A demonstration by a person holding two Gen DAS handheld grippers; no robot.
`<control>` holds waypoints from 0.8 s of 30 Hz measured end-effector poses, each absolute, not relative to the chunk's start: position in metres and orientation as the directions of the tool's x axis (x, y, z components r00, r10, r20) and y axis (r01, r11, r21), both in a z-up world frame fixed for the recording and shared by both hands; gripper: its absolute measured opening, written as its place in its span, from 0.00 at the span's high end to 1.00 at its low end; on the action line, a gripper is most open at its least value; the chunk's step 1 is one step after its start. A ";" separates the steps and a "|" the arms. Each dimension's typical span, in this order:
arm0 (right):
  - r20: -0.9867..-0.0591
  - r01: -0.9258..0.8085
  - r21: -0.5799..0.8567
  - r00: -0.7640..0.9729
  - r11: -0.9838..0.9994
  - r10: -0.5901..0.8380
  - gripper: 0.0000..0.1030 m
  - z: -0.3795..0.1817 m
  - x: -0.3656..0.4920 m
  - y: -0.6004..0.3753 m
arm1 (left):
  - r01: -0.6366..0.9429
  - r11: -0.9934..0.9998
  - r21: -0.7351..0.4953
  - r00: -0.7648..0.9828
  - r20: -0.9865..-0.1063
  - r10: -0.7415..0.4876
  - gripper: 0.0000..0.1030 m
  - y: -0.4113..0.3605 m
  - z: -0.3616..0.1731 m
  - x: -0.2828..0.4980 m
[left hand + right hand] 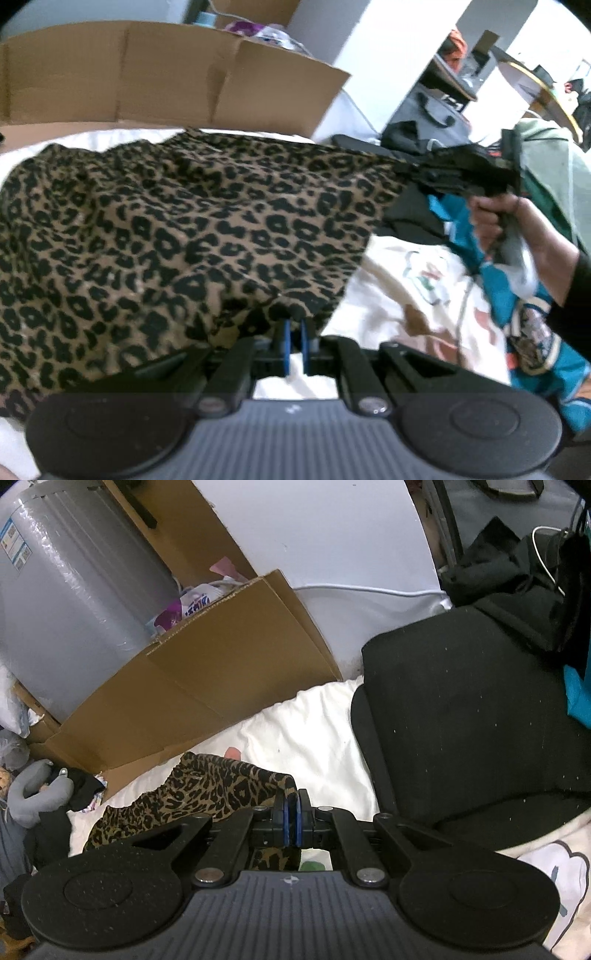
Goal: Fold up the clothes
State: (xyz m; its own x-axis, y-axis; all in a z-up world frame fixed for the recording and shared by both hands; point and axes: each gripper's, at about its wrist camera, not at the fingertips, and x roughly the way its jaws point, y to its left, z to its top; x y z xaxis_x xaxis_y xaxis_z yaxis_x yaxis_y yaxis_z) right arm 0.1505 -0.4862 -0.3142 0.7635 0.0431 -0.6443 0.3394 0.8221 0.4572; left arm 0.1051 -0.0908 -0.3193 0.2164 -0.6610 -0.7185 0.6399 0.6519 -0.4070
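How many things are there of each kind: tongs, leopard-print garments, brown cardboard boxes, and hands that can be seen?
Tongs: 2, the left tongs and the right tongs, both shut on the garment
Leopard-print garment: 1
Brown cardboard box: 1
Visible hand: 1
Total: 5

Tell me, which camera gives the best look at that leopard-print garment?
The left wrist view. There the leopard-print garment spreads across most of the picture, stretched between the left gripper and the right gripper. The right wrist view shows only a bunched strip of it leading into the right gripper's closed fingers.
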 end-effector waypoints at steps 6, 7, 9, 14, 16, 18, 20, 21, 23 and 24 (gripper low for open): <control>-0.642 0.350 0.431 0.766 0.832 0.011 0.98 -0.311 0.153 -0.485 | 0.653 0.594 -0.470 0.127 -0.705 -0.697 0.95 -0.098 -0.331 0.093; -0.642 0.352 0.427 0.767 0.833 0.005 0.98 -0.310 0.153 -0.485 | 0.653 0.586 -0.479 0.113 -0.704 -0.701 0.95 -0.100 -0.333 0.091; -0.641 0.355 0.418 0.767 0.836 -0.006 0.98 -0.309 0.154 -0.484 | 0.654 0.571 -0.497 0.086 -0.700 -0.709 0.94 -0.103 -0.338 0.087; -0.638 0.364 0.396 0.769 0.843 -0.033 0.98 -0.307 0.156 -0.484 | 0.646 0.553 -0.526 0.054 -0.692 -0.720 0.94 -0.109 -0.351 0.086; -0.657 0.380 0.387 0.753 0.840 -0.038 0.98 -0.314 0.156 -0.486 | 0.647 0.560 -0.518 0.045 -0.707 -0.706 0.94 -0.111 -0.359 0.085; -0.685 0.409 0.380 0.727 0.830 -0.044 0.97 -0.328 0.156 -0.492 | 0.644 0.579 -0.500 0.036 -0.737 -0.675 0.94 -0.112 -0.369 0.083; -0.719 0.446 0.379 0.694 0.811 -0.045 0.95 -0.347 0.157 -0.501 | 0.641 0.587 -0.494 0.028 -0.750 -0.661 0.94 -0.109 -0.376 0.081; -0.738 0.471 0.380 0.673 0.796 -0.046 0.93 -0.356 0.157 -0.505 | 0.642 0.589 -0.491 0.025 -0.755 -0.656 0.94 -0.108 -0.378 0.079; -0.766 0.520 0.382 0.641 0.764 -0.053 0.90 -0.370 0.152 -0.512 | 0.644 0.591 -0.485 0.022 -0.761 -0.648 0.94 -0.105 -0.381 0.078; -0.774 0.538 0.389 0.631 0.748 -0.052 0.87 -0.376 0.149 -0.514 | 0.647 0.591 -0.482 0.020 -0.764 -0.645 0.94 -0.103 -0.381 0.077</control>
